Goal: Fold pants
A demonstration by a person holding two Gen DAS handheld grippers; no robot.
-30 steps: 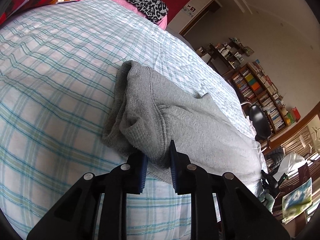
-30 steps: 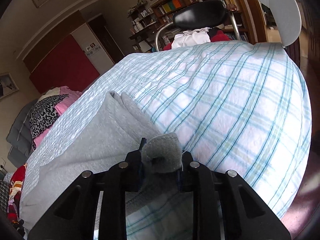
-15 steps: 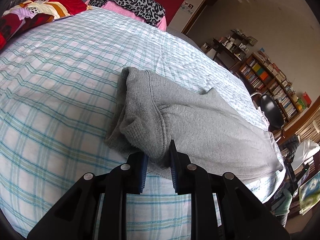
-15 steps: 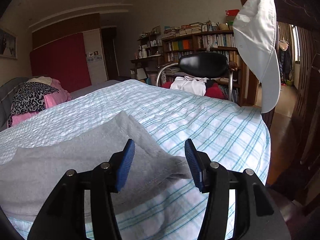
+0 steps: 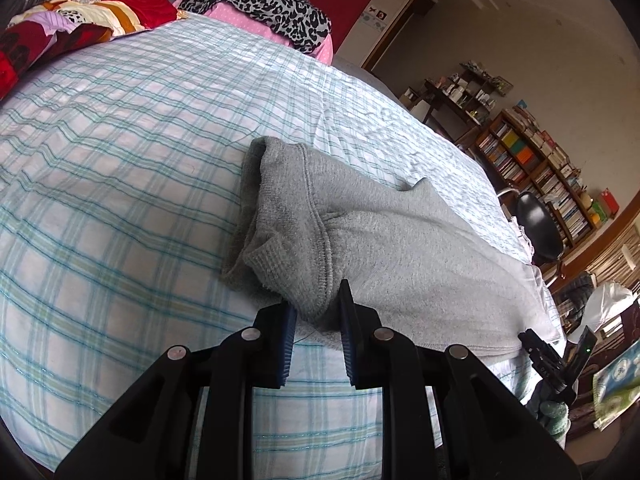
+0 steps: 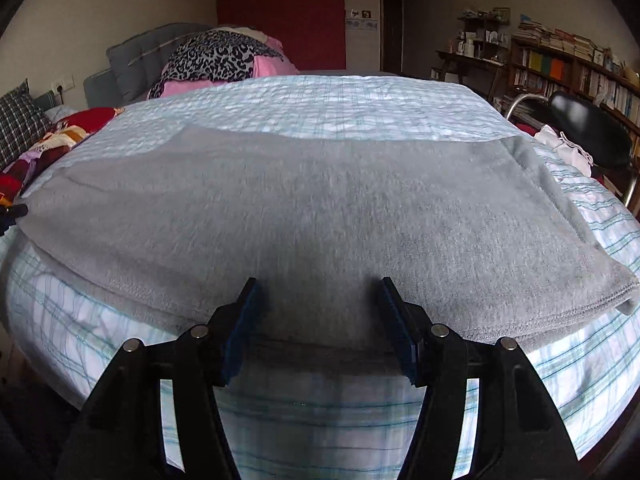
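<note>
Pants (image 5: 400, 240) — grey, soft knit — lie spread along the near edge of the bed (image 5: 120, 160), on a bedspread checked in pale blue and green. In the left wrist view the waistband end is bunched and folded over on itself, and the left gripper (image 5: 316, 312) is clamped on a thick fold of that waistband, the blue pads pressing the cloth from both sides. From there the fabric runs away to the right, flat on the bedspread.

In the right wrist view the pants (image 6: 320, 208) stretch across the whole width of the bed as one broad grey band, with a stitched hem at the right end hanging slightly over the edge. The right gripper (image 6: 318, 308) has just been opening; its jaws stand apart, with the grey cloth lying beyond and between the tips but not pinched by them.

At the far end of the bed sits a leopard-print cloth (image 6: 216, 56) on pink bedding, and a bookshelf (image 6: 580, 68) lines the wall to the right — a black chair (image 6: 588, 128) stands before it.
</note>
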